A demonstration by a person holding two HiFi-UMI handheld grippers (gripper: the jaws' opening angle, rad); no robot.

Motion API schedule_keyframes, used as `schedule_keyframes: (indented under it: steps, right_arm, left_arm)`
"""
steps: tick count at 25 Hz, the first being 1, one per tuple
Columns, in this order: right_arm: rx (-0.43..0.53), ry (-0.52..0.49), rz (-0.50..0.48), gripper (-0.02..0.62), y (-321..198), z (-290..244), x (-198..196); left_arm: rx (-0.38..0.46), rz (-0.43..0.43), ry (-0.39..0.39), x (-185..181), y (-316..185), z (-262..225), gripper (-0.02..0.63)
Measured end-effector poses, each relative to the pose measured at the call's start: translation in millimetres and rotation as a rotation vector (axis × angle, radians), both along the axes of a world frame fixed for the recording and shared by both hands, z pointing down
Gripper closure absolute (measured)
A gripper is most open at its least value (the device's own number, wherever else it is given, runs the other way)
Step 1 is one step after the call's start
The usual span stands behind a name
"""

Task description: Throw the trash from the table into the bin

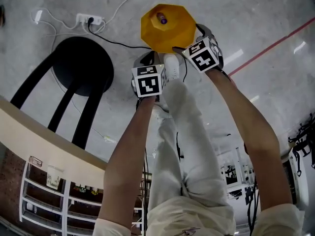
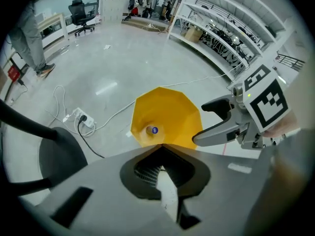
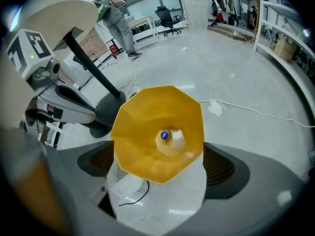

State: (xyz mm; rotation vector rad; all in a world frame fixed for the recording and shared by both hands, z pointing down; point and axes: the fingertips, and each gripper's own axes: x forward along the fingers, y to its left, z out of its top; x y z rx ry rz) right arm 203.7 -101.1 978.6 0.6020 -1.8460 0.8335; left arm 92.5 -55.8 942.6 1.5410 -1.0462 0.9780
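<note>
Yellow octagonal bin (image 1: 168, 27), blue-capped bottle (image 3: 165, 135) inside, on glossy grey floor (image 1: 236, 14); left gripper (image 2: 160, 149) fingers closed, right gripper (image 3: 160, 156) fingers spread open.

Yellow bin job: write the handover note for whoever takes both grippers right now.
Left gripper: shut, just short of the yellow bin. I cannot tell whether the white strip in its jaw gap is trash.
Right gripper: open wide and empty, over the bin.
Done: a blue-capped bottle lies at the bottom of the bin.
Left: only the table edge shows, so check its top for more trash.
</note>
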Motion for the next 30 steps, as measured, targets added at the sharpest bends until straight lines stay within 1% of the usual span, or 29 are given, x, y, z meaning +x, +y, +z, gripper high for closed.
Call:
schedule_keyframes:
  steps: [3,6,7,8,9,12,13,14,15,16,17,20,25,28,30]
  right_arm:
    - [0.005,-0.025,0.006,0.028,-3.8,-7.0,-4.4]
    - [0.003,-0.037,0.001,0.05,-5.1,-11.2,-7.7]
    - [-0.002,-0.041,-0.002,0.064,-3.7,-12.9,-9.5]
    - [-0.011,-0.044,-0.008,0.094,-1.2,-14.9,-11.3]
    - [-0.021,-0.046,-0.018,0.124,1.7,-17.3,-12.3]
    - [-0.043,-0.032,-0.057,0.143,12.6,-26.8,-10.6]
    - [-0.041,-0.025,-0.062,0.165,14.2,-30.5,-10.4]
    - [-0.03,-0.016,-0.061,0.225,13.2,-34.8,-10.5]
    - [-0.011,-0.003,-0.056,0.365,10.6,-39.5,-10.2]
    - [0.007,0.013,-0.051,0.552,8.0,-44.8,-9.0]
    - [0.019,0.024,-0.053,0.592,7.0,-51.0,-7.4]
    - [0.027,0.037,-0.083,0.592,7.1,-76.3,-3.1]
    - [0.061,0.056,-0.146,0.592,2.9,-133.1,2.4]
    - [0.064,0.069,-0.177,0.592,8.7,-166.3,6.6]
    - [0.068,0.074,-0.173,0.592,12.6,-188.9,6.5]
  left_arm:
    - [0.01,0.022,0.013,7.5,-7.5,-2.8,0.6]
    - [0.016,0.058,0.022,16.6,-9.4,-8.4,0.598]
    - [0.013,0.063,0.027,18.0,-8.6,-11.6,0.583]
    - [0.01,0.064,0.03,18.5,-7.8,-15.6,0.55]
    - [0.007,0.066,0.029,18.7,-7.7,-20.7,0.551]
    - [0.02,0.089,0.009,19.2,-11.5,-40.4,0.559]
    - [0.029,0.098,-0.001,17.5,-14.1,-45.9,0.571]
    - [0.042,0.106,-0.015,14.1,-17.4,-50.6,0.596]
    - [0.055,0.111,-0.031,9.7,-20.9,-55.4,0.6]
    - [0.067,0.114,-0.046,5.9,-23.9,-61.4,0.6]
    - [0.075,0.115,-0.056,3.4,-26.0,-68.6,0.6]
    - [0.083,0.123,-0.059,2.6,-29.0,-95.9,0.6]
    - [0.096,0.122,-0.003,7.7,-25.5,-158.4,0.6]
    - [0.124,0.133,0.012,12.2,-16.7,-199.4,0.6]
    - [0.144,0.125,0.019,11.6,-10.5,-226.7,0.6]
